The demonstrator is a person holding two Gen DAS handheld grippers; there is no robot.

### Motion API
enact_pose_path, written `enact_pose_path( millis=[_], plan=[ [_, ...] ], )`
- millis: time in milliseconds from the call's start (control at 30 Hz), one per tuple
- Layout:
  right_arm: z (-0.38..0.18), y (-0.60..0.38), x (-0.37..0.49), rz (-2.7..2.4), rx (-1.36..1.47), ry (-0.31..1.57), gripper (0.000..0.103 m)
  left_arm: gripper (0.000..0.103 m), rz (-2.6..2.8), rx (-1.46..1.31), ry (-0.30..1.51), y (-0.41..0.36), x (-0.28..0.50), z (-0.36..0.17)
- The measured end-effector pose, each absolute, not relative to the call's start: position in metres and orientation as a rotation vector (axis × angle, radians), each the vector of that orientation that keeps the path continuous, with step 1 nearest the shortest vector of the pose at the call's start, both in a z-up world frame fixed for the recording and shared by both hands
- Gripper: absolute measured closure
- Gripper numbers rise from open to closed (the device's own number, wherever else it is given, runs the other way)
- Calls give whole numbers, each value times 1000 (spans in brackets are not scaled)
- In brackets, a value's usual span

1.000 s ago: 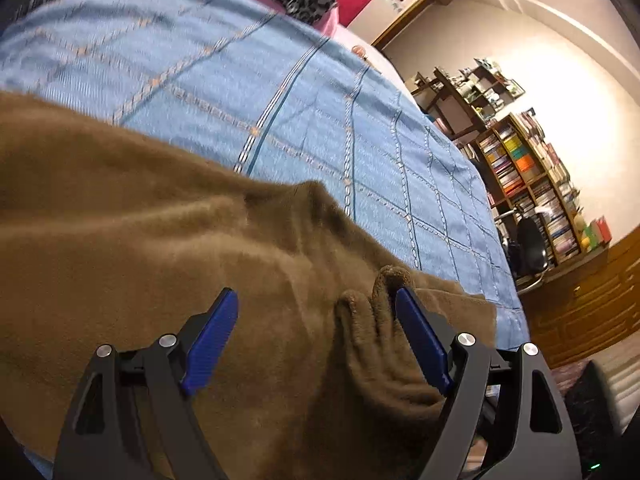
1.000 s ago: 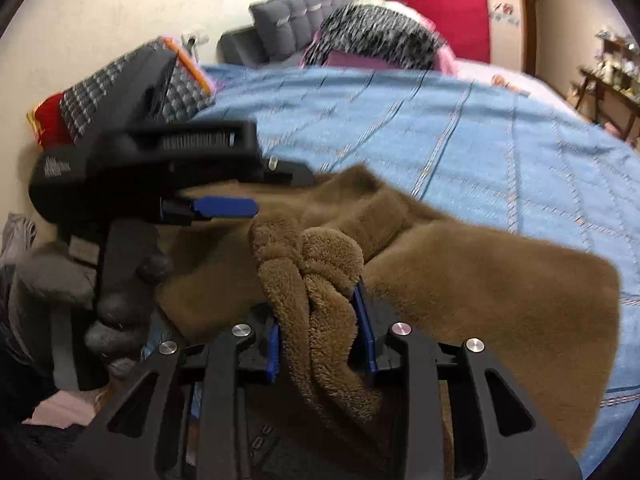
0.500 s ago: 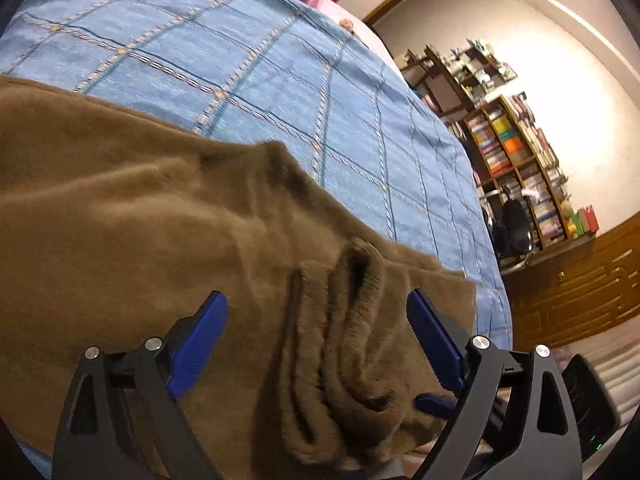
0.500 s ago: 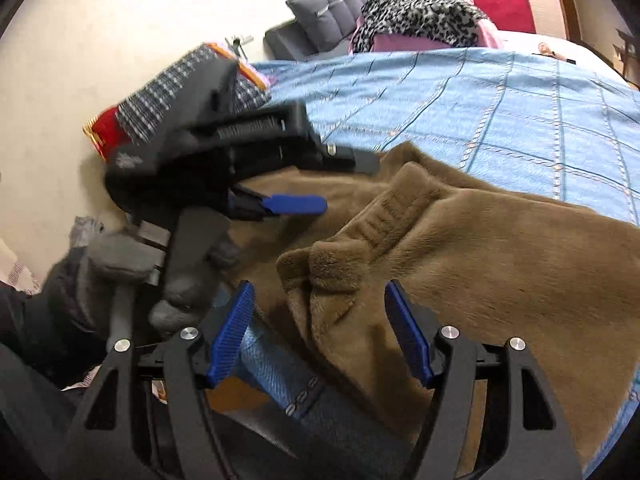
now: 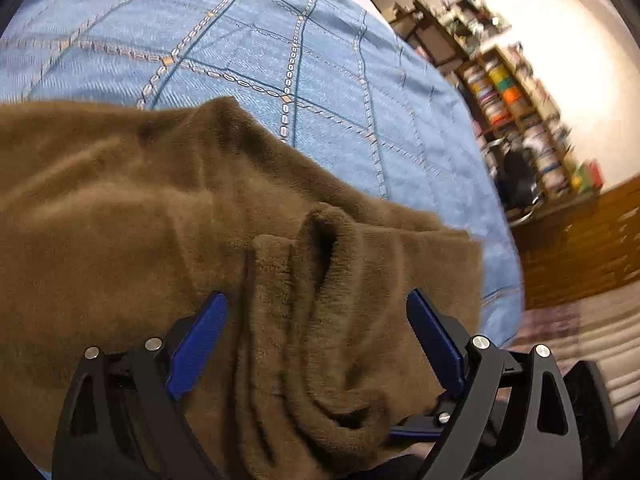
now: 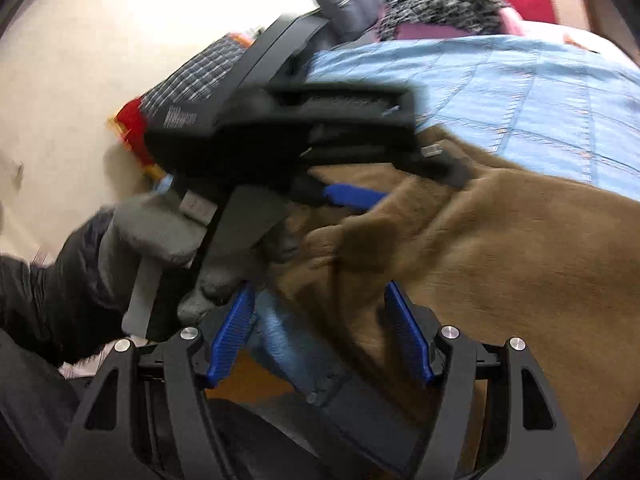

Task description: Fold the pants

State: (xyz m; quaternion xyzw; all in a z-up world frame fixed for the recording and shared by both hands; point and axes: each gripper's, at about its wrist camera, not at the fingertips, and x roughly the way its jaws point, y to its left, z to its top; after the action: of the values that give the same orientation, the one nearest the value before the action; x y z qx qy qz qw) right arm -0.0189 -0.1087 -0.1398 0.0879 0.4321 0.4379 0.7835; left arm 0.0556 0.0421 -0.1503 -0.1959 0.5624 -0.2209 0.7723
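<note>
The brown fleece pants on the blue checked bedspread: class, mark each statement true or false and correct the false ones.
1. The brown fleece pants lie on a blue checked bedspread. True.
2. The right tongs are clamped on the fabric. False: they stand open, pads clear.
3. The left tongs are open, a bunched fold between them. True.
4. A bookshelf stands beyond the bed. True.
5. The bedspread is plain red. False: blue with stitched lines.
</note>
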Motion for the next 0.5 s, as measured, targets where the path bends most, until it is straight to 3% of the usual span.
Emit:
enact_pose_path(
  millis=[167, 400, 433, 500],
  plan=[
    [-155, -117, -16, 1040, 321, 987, 34, 13, -559, -453, 1269, 53, 57, -151],
    [-160, -104, -26, 1080, 241, 1017, 32, 13, -605, -391, 1326, 41, 60, -161],
    [-160, -106, -26, 1078, 253, 1013, 32, 16, -598, -373, 1330, 38, 61, -163],
    [-158, -110, -27, 1060, 260, 1003, 32, 40, -581, -340, 1314, 37, 61, -162]
  ],
)
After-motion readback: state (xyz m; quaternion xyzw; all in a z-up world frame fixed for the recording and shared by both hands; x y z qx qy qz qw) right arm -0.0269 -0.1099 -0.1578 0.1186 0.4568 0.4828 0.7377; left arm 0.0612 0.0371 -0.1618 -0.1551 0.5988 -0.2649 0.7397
